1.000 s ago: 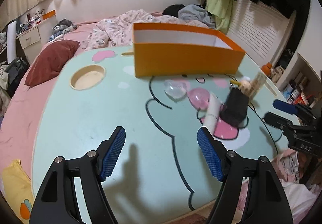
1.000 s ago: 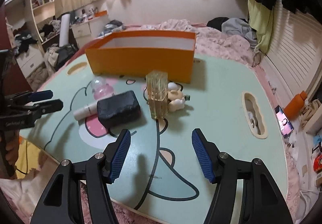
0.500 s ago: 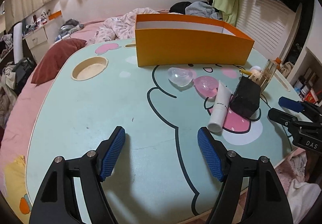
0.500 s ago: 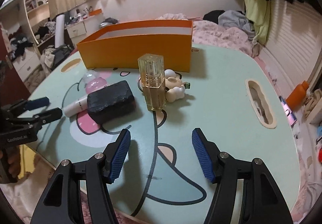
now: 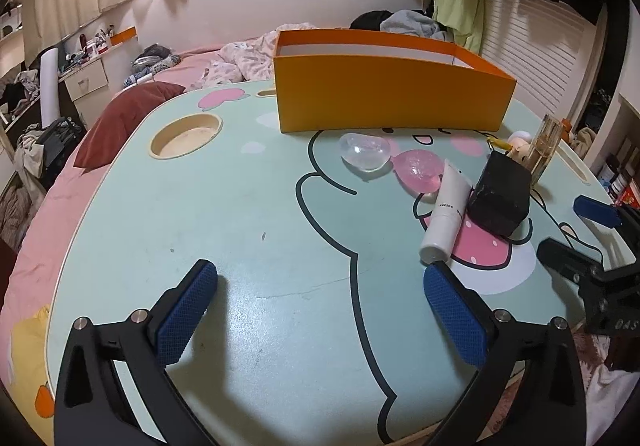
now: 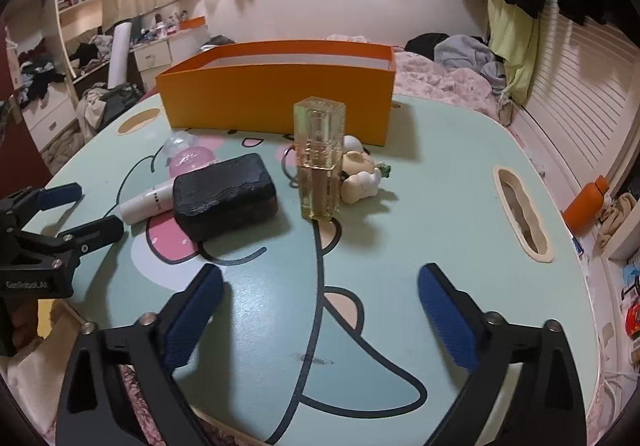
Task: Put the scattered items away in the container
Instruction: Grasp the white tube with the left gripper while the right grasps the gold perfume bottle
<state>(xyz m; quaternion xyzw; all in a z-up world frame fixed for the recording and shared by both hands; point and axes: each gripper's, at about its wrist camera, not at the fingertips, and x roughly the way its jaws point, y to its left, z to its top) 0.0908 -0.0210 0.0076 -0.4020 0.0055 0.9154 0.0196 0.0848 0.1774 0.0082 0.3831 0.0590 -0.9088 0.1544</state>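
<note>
left wrist view: the left gripper (image 5: 320, 286) is opening above the table (image 5: 240, 205), nothing between its jaws. the right gripper (image 6: 320, 286) is opening too, empty. scattered items sit just before the orange box (image 6: 276, 101): black block (image 6: 226, 199), white tube (image 6: 146, 203), upright clear bottle (image 6: 319, 157).

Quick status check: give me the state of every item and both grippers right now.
orange box: open-topped, upright
perfume bottle: upright
white tube: lying flat
black block: on table
figurine: lying behind bottle
left gripper: opening, nothing between jaws
right gripper: opening, nothing between jaws
</note>
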